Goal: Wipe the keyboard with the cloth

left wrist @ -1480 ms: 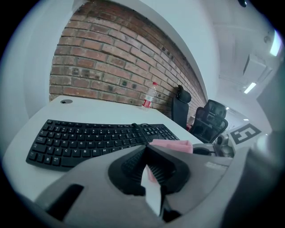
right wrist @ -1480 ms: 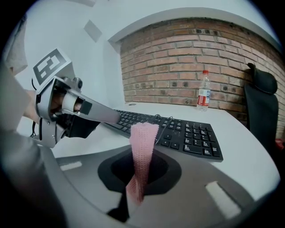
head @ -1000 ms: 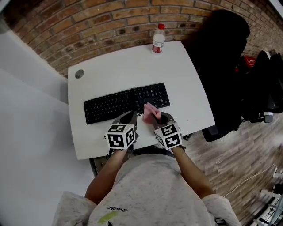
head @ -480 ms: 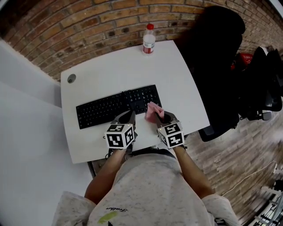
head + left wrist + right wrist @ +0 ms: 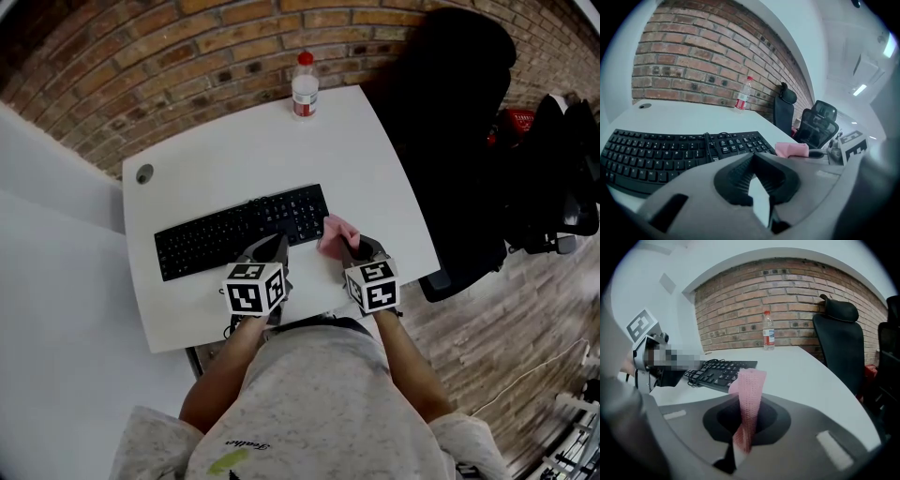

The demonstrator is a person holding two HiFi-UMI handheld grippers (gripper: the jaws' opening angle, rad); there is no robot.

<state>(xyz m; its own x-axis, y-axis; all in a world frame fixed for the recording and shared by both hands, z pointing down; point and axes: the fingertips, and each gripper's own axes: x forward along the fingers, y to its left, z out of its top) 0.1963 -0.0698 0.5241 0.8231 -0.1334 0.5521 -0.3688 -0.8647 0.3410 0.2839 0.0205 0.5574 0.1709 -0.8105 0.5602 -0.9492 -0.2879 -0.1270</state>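
Note:
A black keyboard (image 5: 239,232) lies across the white desk (image 5: 244,150). The pink cloth (image 5: 337,234) is pinched in my right gripper (image 5: 350,247), just off the keyboard's right end near the desk's front edge. In the right gripper view the cloth (image 5: 750,394) stands up as a folded strip between the shut jaws, with the keyboard (image 5: 719,370) ahead to the left. My left gripper (image 5: 272,247) hovers at the keyboard's front edge near its middle. Its jaws meet at the tips with nothing between them, and its view shows the keyboard (image 5: 670,150) and the cloth (image 5: 792,149) to the right.
A plastic water bottle (image 5: 304,86) with a red cap stands at the desk's far edge by the brick wall. A black office chair (image 5: 459,122) sits close to the desk's right side. A round cable hole (image 5: 143,173) is at the far left corner.
My right gripper has carried the cloth rightward, from over the keyboard's front right part to just past its right end. The left gripper has stayed at the keyboard's front edge.

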